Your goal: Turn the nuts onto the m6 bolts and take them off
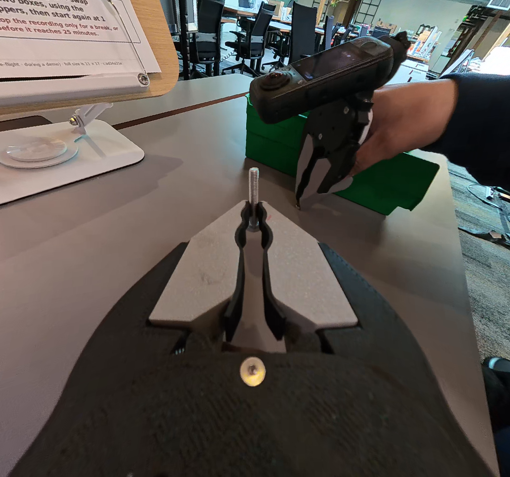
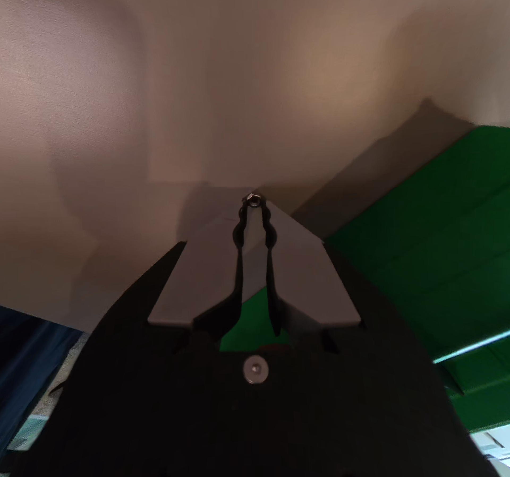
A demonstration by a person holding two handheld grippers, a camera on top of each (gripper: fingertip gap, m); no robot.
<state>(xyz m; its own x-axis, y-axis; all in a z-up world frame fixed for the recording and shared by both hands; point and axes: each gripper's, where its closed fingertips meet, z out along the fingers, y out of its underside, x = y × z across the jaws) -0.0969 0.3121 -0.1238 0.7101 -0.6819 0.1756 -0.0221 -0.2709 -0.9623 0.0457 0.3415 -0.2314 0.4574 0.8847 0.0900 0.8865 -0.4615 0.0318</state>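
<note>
Here the left gripper (image 1: 252,210) fingers clamp an upright bolt (image 1: 253,185); beside the green box (image 1: 276,143), the right gripper (image 2: 253,201) fingers pinch a nut (image 2: 253,199).

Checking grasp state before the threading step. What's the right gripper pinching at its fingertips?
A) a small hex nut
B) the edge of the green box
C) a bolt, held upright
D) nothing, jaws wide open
A: the right wrist view shows a small hex nut pinched at the tips of the right gripper, low over the table, while the upright bolt sits in the left gripper.
</note>
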